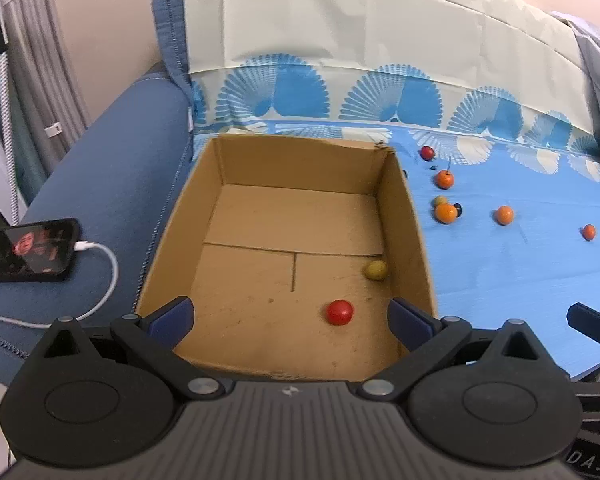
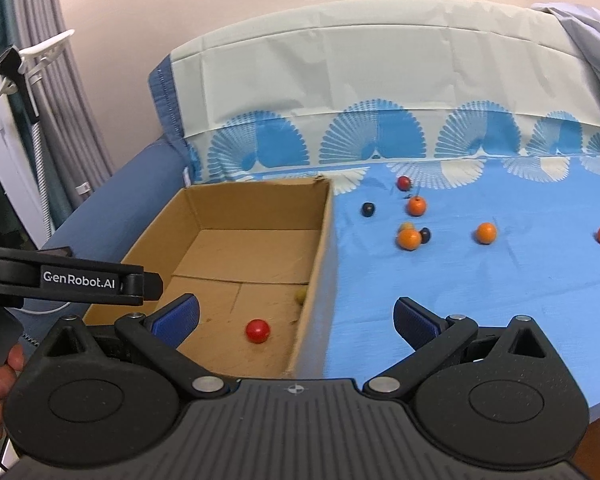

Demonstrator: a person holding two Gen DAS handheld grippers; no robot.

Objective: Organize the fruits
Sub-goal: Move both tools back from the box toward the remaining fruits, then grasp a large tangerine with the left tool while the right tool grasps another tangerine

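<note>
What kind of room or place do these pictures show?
Probably a living room at home: a blue sofa under a patterned cloth, a charging phone on its armrest, and curtains beside the wall.

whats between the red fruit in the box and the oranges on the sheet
The box's cardboard side wall, then bare blue sheet, clearest in the right wrist view.

The left gripper (image 1: 290, 316) hangs over the near edge of an open cardboard box (image 1: 410, 224), its two blue-padded fingers (image 1: 172, 316) spread wide with nothing between them. Inside the box lie a red fruit (image 1: 339, 312) and a yellowish fruit (image 1: 376, 270) near the right wall. The box sits on a blue patterned sheet (image 1: 520, 272) covering a sofa. To its right, several orange fruits (image 1: 503, 215) are scattered. A phone (image 1: 30, 250) with a white cable lies on the sofa's arm.
</note>
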